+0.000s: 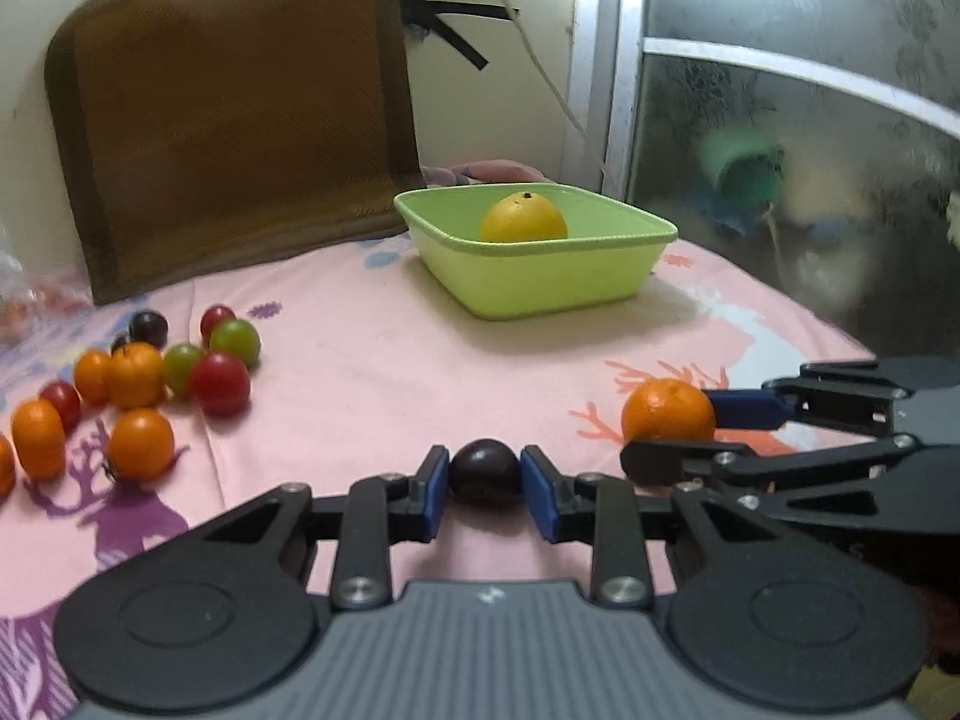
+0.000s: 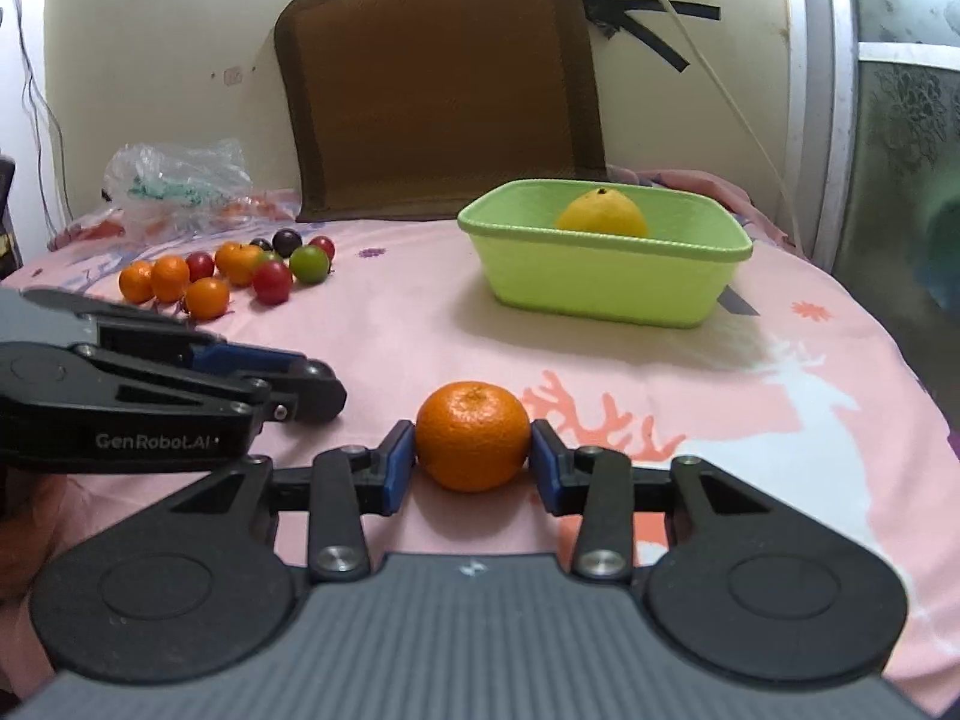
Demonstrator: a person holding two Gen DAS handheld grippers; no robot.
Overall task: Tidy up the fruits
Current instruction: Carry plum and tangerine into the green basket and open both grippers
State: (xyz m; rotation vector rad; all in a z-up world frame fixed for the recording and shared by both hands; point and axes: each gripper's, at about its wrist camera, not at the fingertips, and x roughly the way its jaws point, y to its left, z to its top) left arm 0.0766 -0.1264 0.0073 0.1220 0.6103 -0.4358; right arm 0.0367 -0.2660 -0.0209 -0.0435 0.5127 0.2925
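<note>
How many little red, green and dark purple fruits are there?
Red fruits: 3
Green fruits: 2
Dark purple fruits: 3, one held in the left hand-held gripper
Total: 8

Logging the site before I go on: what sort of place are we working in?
Probably a room in a home, not a lab. The fruit lies on a pink patterned cloth, a brown cushion leans on the wall, and a frosted glass door stands to the right. A green basin holds one yellow fruit.

The tabletop cloth [image 2: 384,348] is pink with coral and purple deer patterns; the tub [image 2: 606,282] at centre right is light green, holding a yellow fruit [image 2: 602,214].
</note>
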